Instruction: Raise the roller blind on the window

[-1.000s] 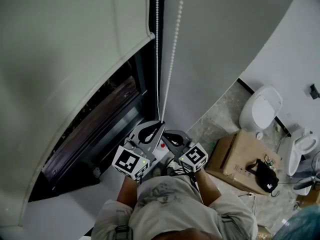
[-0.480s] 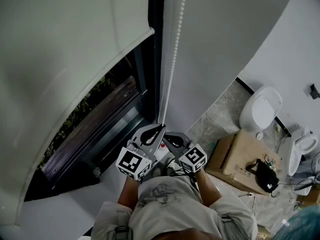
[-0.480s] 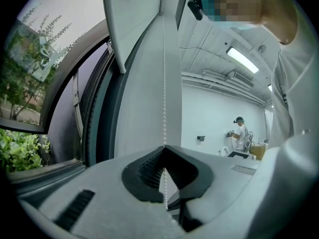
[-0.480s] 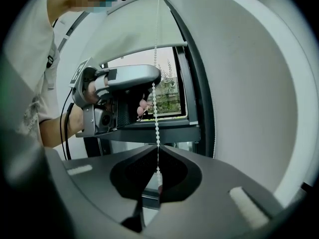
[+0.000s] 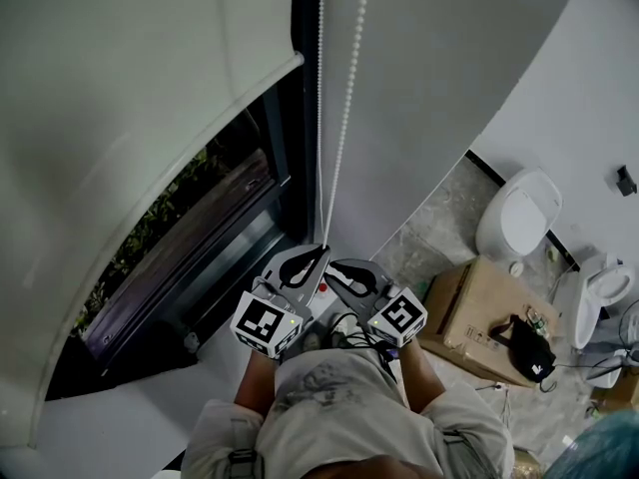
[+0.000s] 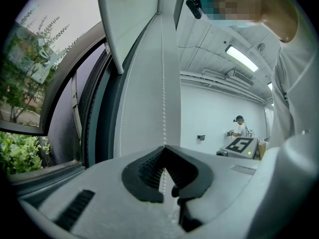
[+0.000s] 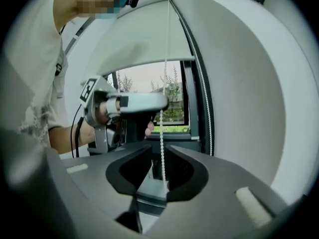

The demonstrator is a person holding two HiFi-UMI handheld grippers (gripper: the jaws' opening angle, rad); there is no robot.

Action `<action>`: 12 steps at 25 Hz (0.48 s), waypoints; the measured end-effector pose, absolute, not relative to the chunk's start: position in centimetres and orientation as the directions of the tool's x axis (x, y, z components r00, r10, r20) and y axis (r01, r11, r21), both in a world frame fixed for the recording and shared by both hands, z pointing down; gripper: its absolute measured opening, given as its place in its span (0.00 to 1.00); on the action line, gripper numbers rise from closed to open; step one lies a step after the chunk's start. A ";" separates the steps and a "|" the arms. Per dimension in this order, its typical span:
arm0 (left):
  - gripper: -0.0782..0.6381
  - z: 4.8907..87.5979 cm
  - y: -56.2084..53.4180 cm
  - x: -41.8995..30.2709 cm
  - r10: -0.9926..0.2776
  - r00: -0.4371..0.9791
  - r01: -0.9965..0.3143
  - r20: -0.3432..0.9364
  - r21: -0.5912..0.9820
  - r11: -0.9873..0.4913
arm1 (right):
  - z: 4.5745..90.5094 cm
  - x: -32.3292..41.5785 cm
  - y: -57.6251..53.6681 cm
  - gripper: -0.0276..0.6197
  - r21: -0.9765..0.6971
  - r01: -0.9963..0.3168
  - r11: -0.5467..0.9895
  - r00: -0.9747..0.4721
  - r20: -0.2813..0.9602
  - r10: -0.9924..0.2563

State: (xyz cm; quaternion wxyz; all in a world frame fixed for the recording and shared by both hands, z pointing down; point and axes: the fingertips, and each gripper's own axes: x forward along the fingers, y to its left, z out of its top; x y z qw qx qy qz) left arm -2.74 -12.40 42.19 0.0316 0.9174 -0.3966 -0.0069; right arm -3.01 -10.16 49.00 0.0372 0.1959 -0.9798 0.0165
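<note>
1. pinching the bead chain (image 6: 163,83), the left gripper (image 6: 164,147) has its jaw tips brought together on one strand, which runs on down through the hollow behind the tips.
2. the right gripper (image 7: 157,148) sits just below it on the same strand. its jaws are a little apart and the beads hang in the gap, not clamped as far as its own view shows.
3. both grippers are low, near the bottom right corner of the window (image 5: 190,228). the chain's two strands rise from them along the window's right edge and out of the top of the head view.
4. the chain looks light and limp, small white beads on a thin cord. it should take a steady pull but would likely slide through a slack grip, so a firm squeeze across the beads, close to the other gripper, seems the place to hold.
5. the roller blind (image 5: 130,98) is a plain pale sheet with a stiff bottom bar, covering the upper part of the window. below it the dark frame and greenery show, so it looks partly up.
</note>
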 end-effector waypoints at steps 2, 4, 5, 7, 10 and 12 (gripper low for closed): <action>0.12 42.2 -12.5 -2.8 -0.729 0.684 -0.728 0.012 0.063 -0.683 | 47.1 -2.2 -10.3 0.18 -0.039 -0.387 0.921 -0.922 0.029 -0.386; 0.12 42.1 -12.5 -2.8 -0.730 0.683 -0.729 0.012 0.062 -0.681 | 45.5 -1.5 -10.5 0.18 -0.051 -0.394 0.918 -0.919 0.012 -0.394; 0.12 42.1 -12.5 -2.8 -0.731 0.682 -0.730 0.013 0.062 -0.680 | 44.6 -1.2 -10.6 0.18 -0.043 -0.400 0.916 -0.916 0.001 -0.400; 0.12 42.1 -12.5 -2.9 -0.733 0.680 -0.732 0.014 0.060 -0.679 | 42.5 -0.9 -11.0 0.18 -0.004 -0.411 0.912 -0.911 -0.038 -0.411; 0.12 42.1 -12.6 -2.9 -0.735 0.678 -0.734 0.014 0.059 -0.677 | 39.9 -0.5 -11.3 0.18 0.037 -0.411 0.911 -0.910 -0.078 -0.408; 0.12 42.1 -12.6 -2.9 -0.735 0.678 -0.735 0.015 0.058 -0.676 | 37.9 -0.5 -11.4 0.18 0.054 -0.404 0.913 -0.911 -0.111 -0.397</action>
